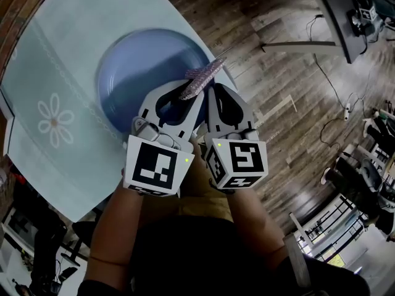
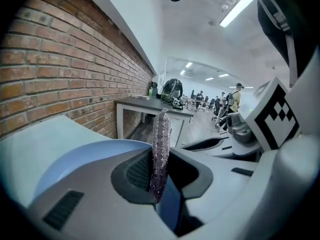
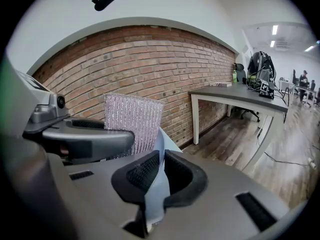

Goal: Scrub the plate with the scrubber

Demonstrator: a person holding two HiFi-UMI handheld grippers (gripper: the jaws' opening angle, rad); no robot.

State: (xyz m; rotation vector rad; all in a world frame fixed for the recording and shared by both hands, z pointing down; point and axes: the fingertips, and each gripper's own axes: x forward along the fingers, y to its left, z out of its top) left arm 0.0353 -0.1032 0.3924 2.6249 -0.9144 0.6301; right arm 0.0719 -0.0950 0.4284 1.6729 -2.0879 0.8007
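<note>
Grips the scrubber point(image 2: 161, 149) in the left hand-held gripper point(image 2: 159, 176), jaws clenched on its lower end, so most of the glittery purple pad stands out past the jaw tips. Pinches the near rim of the plate point(image 1: 133, 79) in the right hand-held gripper point(image 3: 161, 171), jaws closed on the thin blue edge. Appears to steady it where it lies on the tabletop point(image 1: 62, 48), though cannot tell whether the rim is raised a little.

Sits side by side, nearly touching, left just beside right.

Key relation for the scrub:
- Lies ahead of and to the left of both sets of jaw tips: the plate's open bowl, nearer to the left hand-held gripper than to the right.
- Runs straight out along the left jaws: the scrubber's long axis, with the far end reaching above the rim on the right-gripper side rather than over the bowl.
- Stands edge-on to the left jaws and turns its broad face toward the right hand-held gripper, not down at the plate.

Probably calls for swinging the left hand-held gripper leftward and rolling it so that the flat face meets the blue surface. Not yet scrubbing, by the look of it.
</note>
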